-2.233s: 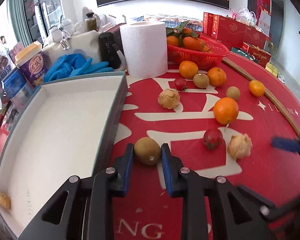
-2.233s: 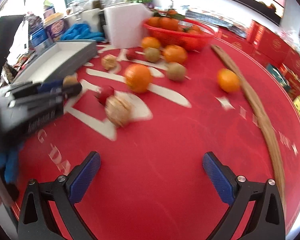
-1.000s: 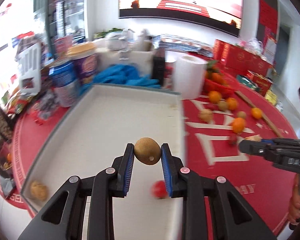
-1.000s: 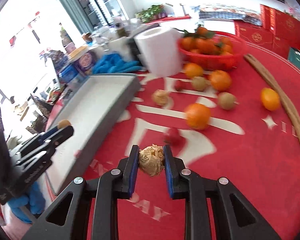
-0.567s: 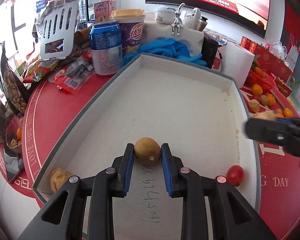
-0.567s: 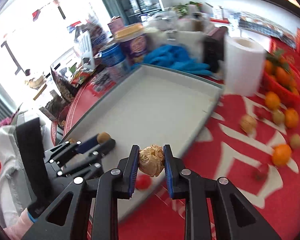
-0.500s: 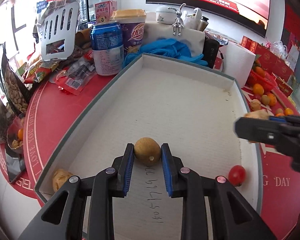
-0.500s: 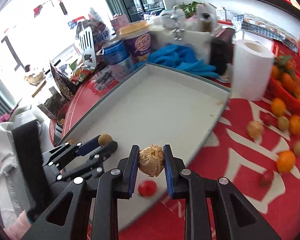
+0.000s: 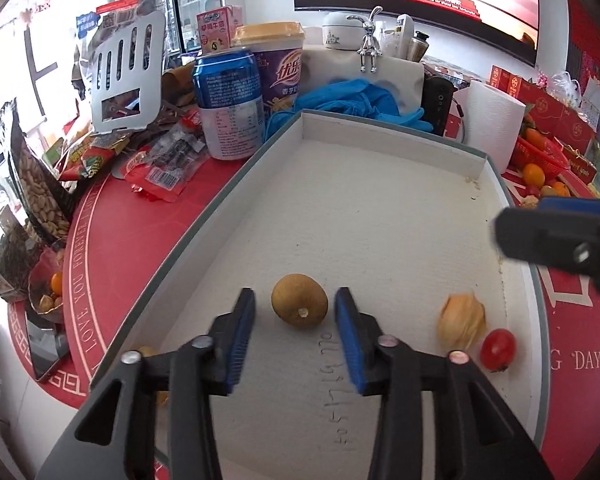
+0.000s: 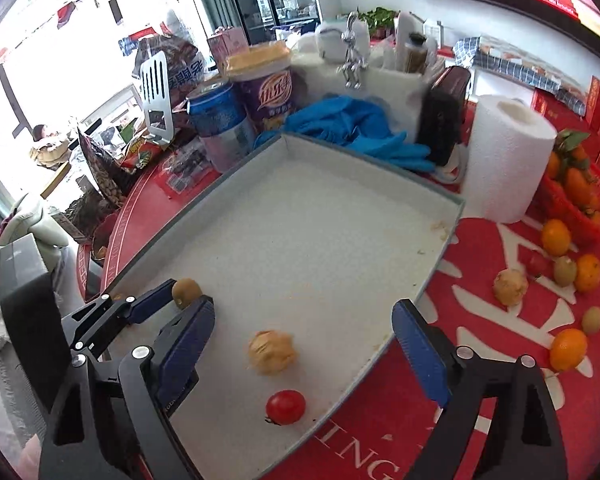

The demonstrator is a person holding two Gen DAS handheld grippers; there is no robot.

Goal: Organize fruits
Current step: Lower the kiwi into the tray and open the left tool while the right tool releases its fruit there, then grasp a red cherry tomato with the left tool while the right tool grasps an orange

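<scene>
From the left wrist view, the left tongs [image 9: 295,312] stand apart with the kiwi [image 9: 299,300] lying loose between them on the floor of the white tray [image 9: 380,128], its stem end toward the camera and a gap on each side. To its right lie the husked fruit [image 9: 461,321] and the cherry tomato [image 9: 497,349], close to the tray's right wall.

From the right wrist view, the right tongs [image 10: 304,346] gape wide over the tray's near corner; the husked fruit [image 10: 272,352] sits free between them, the cherry tomato [image 10: 285,407] just beside it. Loose oranges [image 10: 568,349] and small fruit (perhaps more kiwis) wait on the red desk [image 10: 480,360] to the right, nearer the right tongs, with open cloth between.
</scene>
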